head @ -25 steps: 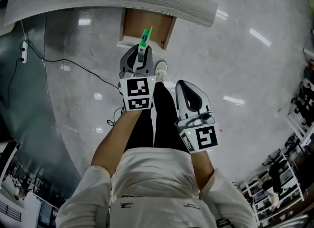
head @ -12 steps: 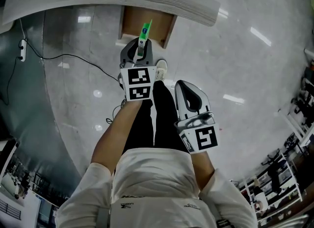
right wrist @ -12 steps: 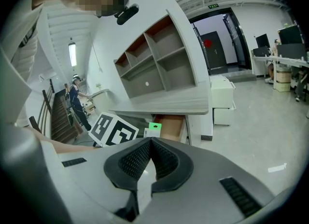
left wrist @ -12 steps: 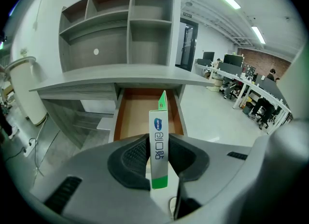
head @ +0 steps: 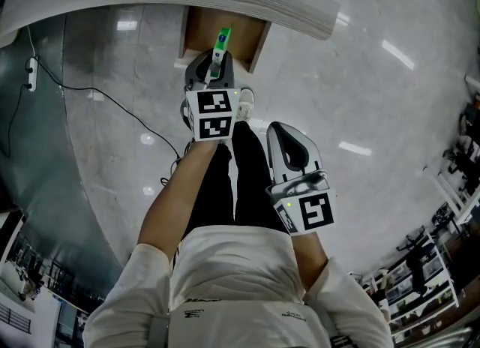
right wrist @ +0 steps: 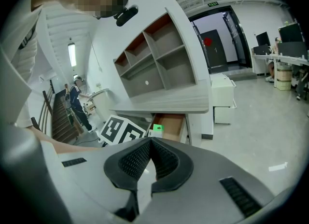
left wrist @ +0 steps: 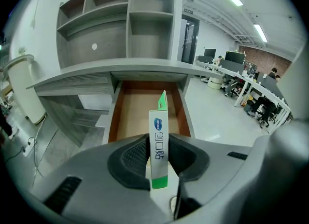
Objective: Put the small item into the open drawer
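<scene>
A slim white and green box (left wrist: 159, 146) stands upright between the pads of my left gripper (left wrist: 158, 158), which is shut on it. Seen from the head, the box (head: 221, 45) juts forward from the left gripper (head: 216, 69), over the front edge of the open drawer (head: 196, 30). The drawer's brown inside (left wrist: 135, 109) shows nothing in it and lies straight ahead under the desk top (left wrist: 96, 71). My right gripper (head: 291, 153) hangs back by the person's legs, jaws shut (right wrist: 150, 158) with nothing between them. In its view the green box tip (right wrist: 156, 129) shows by the drawer (right wrist: 171, 124).
A grey shelf unit (left wrist: 120, 20) rises above the desk. A black cable (head: 112, 99) and a white socket strip (head: 31, 76) lie on the glossy floor at the left. The person's legs and shoe (head: 244, 103) stand just behind the left gripper. Office desks and people (left wrist: 241, 73) fill the far right.
My left gripper has moved forward with the box toward the drawer, its tip now over the drawer's front edge. The right gripper has stayed where it was.
</scene>
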A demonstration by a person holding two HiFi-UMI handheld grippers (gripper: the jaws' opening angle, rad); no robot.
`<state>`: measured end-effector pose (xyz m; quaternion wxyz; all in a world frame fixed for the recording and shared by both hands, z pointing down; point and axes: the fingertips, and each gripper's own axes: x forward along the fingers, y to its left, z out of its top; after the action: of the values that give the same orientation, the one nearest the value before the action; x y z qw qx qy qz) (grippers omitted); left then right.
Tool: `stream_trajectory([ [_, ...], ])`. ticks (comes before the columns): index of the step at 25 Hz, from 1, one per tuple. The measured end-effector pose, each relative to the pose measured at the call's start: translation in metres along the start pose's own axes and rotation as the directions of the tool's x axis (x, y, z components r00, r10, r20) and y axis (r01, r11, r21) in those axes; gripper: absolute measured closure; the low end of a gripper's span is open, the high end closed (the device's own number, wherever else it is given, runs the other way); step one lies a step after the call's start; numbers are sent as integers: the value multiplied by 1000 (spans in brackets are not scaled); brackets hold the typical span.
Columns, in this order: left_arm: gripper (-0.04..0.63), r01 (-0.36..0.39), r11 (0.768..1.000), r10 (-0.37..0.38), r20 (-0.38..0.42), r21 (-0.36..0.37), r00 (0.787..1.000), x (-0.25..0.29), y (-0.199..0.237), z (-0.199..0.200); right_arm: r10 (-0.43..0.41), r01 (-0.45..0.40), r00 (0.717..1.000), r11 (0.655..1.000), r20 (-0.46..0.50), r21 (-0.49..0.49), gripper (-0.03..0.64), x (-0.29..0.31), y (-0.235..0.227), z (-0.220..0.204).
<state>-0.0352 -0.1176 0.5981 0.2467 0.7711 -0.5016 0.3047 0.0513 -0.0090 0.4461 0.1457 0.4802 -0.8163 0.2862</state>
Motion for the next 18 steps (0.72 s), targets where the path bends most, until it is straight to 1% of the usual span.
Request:
stream_trajectory([
  [18, 494, -11, 1000, 10, -27, -18, 1000, 29, 5, -6, -8, 9, 1000, 1000, -11, 23, 584, -3, -7, -1],
])
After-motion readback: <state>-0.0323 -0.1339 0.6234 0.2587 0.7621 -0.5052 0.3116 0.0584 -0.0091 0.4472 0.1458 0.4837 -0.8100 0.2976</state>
